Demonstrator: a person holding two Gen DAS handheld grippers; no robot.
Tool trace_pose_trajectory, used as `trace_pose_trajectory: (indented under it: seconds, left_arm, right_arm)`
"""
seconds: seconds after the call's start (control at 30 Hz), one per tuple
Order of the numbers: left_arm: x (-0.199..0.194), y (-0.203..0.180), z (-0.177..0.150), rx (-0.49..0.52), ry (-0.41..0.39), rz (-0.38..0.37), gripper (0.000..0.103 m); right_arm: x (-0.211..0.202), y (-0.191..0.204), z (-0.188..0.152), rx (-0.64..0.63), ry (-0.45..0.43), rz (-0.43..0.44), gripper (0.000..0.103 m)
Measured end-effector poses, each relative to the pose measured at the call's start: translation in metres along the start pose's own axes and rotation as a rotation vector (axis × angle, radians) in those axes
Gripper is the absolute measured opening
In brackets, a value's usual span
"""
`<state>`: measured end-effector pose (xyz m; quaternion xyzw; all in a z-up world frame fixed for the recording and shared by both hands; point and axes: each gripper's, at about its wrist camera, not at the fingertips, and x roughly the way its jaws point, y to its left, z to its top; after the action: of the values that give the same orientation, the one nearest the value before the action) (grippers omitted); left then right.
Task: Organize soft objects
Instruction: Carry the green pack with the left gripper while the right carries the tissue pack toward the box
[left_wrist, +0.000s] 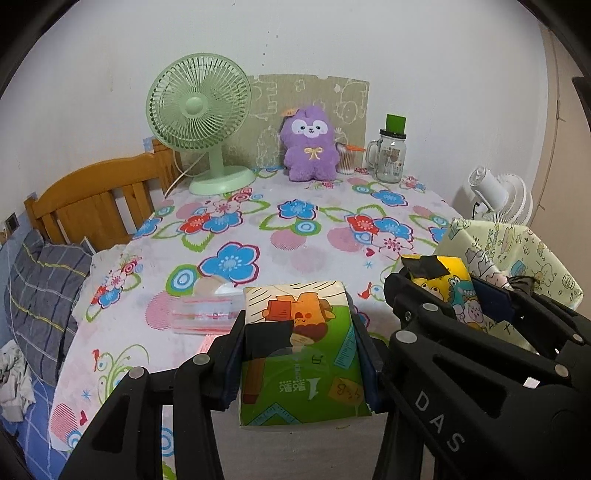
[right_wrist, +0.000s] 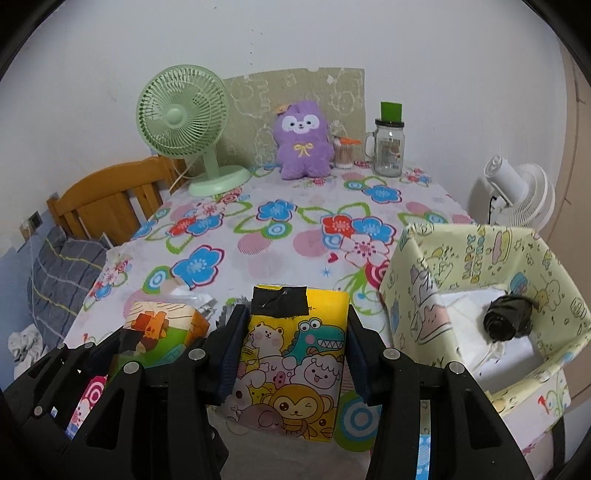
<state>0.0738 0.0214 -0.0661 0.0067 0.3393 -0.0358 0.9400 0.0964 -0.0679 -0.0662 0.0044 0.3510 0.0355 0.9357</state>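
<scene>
My left gripper (left_wrist: 299, 354) is shut on a green tissue pack (left_wrist: 301, 354) with cartoon print, held above the near table edge. It also shows in the right wrist view (right_wrist: 162, 332). My right gripper (right_wrist: 295, 347) is shut on a yellow tissue pack (right_wrist: 295, 365) with cartoon animals and black tape at its top. That pack shows in the left wrist view (left_wrist: 443, 284), to the right of the green one. A pale yellow cartoon-print box (right_wrist: 480, 258) stands open at the right, with a black bundle (right_wrist: 508, 321) inside. A purple plush toy (left_wrist: 310, 147) sits at the back.
The table wears a flowered cloth (left_wrist: 288, 229). A green fan (left_wrist: 201, 118), a cardboard panel (left_wrist: 332, 96), a cotton-swab tub (left_wrist: 347, 158) and a glass mug jar (left_wrist: 389, 155) stand at the back. A clear plastic packet (left_wrist: 203, 314) lies near the left gripper. A wooden bed (left_wrist: 96, 199) is left, a white fan (left_wrist: 498, 195) right.
</scene>
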Motion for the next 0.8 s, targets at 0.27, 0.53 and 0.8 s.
trace_pose_trajectory:
  seconds: [0.27, 0.53, 0.8]
  left_arm:
    - [-0.008, -0.005, 0.011, -0.013, -0.026, -0.021, 0.052]
    - [-0.013, -0.017, 0.020, -0.013, -0.043, -0.017, 0.052]
    - [-0.017, -0.033, 0.030, 0.014, -0.071, -0.037, 0.052]
  right_arm:
    - [-0.012, -0.004, 0.012, -0.016, -0.034, 0.000, 0.053]
    - [-0.020, -0.014, 0.023, -0.016, -0.061, -0.003, 0.053]
    - [-0.029, -0.028, 0.030, -0.017, -0.088, -0.007, 0.053]
